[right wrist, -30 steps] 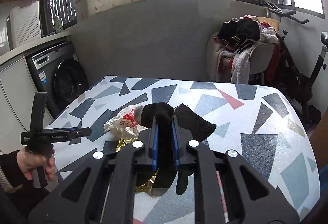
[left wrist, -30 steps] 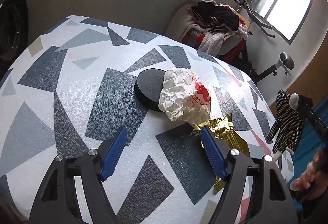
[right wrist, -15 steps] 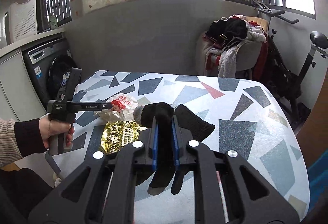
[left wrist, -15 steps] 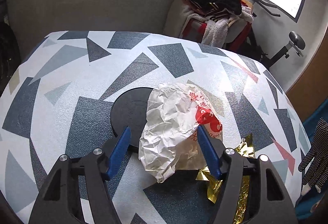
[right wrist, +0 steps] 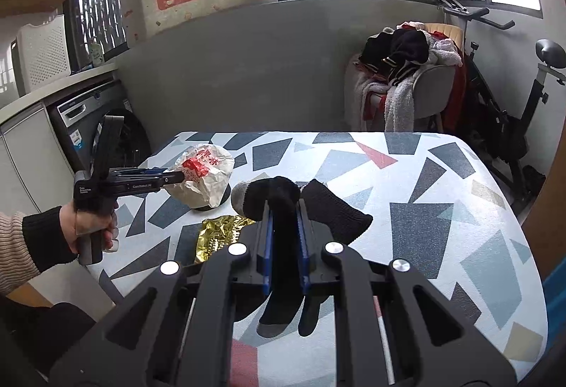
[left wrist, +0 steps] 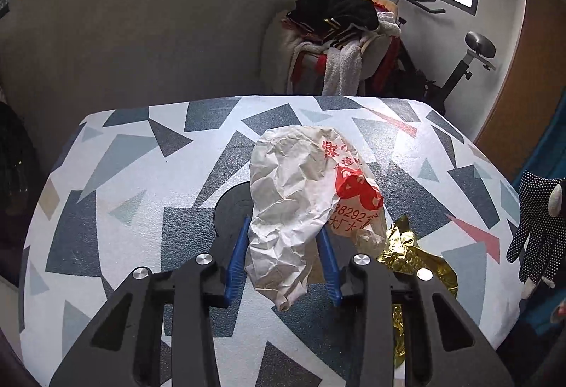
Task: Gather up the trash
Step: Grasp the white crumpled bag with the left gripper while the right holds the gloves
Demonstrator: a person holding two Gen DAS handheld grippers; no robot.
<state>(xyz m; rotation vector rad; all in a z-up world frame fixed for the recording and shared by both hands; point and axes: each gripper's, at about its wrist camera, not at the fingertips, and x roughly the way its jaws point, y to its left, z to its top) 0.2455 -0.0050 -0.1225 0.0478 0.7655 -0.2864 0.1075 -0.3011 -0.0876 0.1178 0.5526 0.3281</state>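
So the left tongs [left wrist: 283, 256] are closing in on the crumpled white paper bag [left wrist: 300, 196] with red print, blue pads hugging both sides of its lower end, and from the right wrist view the bag looks lifted a bit over the tabletop [right wrist: 442, 196]. Right under it sits a flat black round disc [left wrist: 231, 206], partly hidden by the bag. At about 4 o'clock from the bag there's a crinkly gold foil wrapper [left wrist: 410, 256] lying flat, just beside the disc. The right tongs [right wrist: 284, 245] are clamped tight on a black glove [right wrist: 283, 199], which droops down between the fingers and blocks a good chunk of the tabletop. Off at 12 o'clock past the far edge: a chair piled with clothes [right wrist: 406, 68] and an exercise bike [right wrist: 502, 111]; a washing machine [right wrist: 92, 125] at 9 o'clock.
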